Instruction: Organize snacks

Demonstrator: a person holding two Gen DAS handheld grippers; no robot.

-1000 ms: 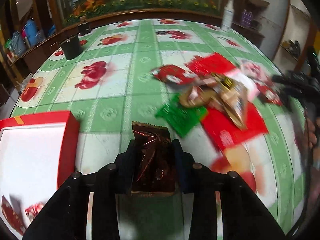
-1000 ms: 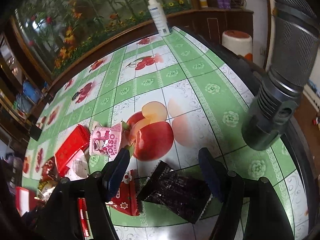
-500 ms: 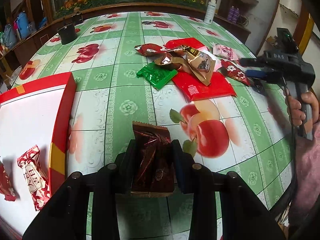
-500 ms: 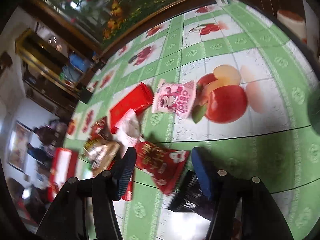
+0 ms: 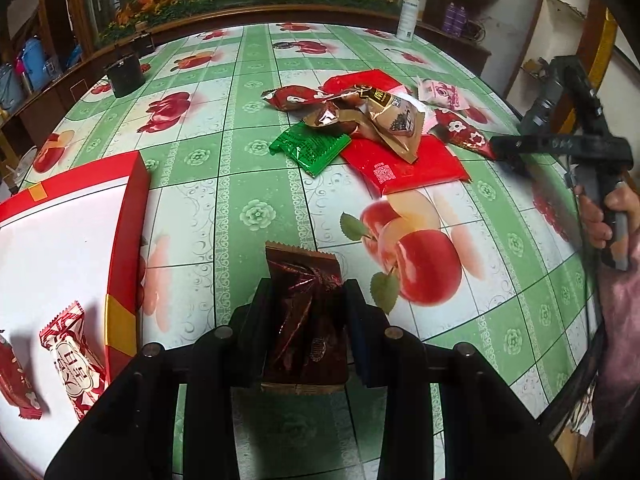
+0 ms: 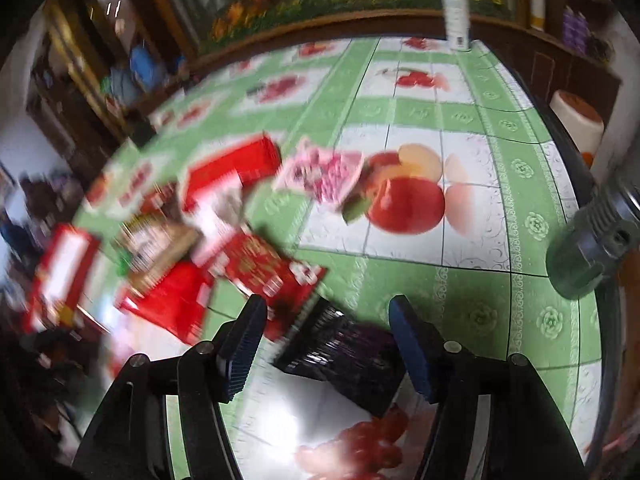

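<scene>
Red cardboard forms the box (image 5: 128, 216) at the left of the counter (image 5: 256, 184), and two wrapped snacks (image 5: 72, 360) are seen inside it. Just right of it, a dark brown packet (image 5: 308, 320) is clamped between the left gripper (image 5: 306, 308) fingers. Farther right, a black packet (image 6: 344, 356) is straddled, untouched, by the right gripper (image 6: 328, 332) fingers, which have just been opening, beside the snack pile (image 5: 372, 120).

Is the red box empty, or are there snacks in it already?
Not empty. The red box holds a red-and-white snack packet on its white floor, and part of another red packet shows at the picture's edge.
</scene>
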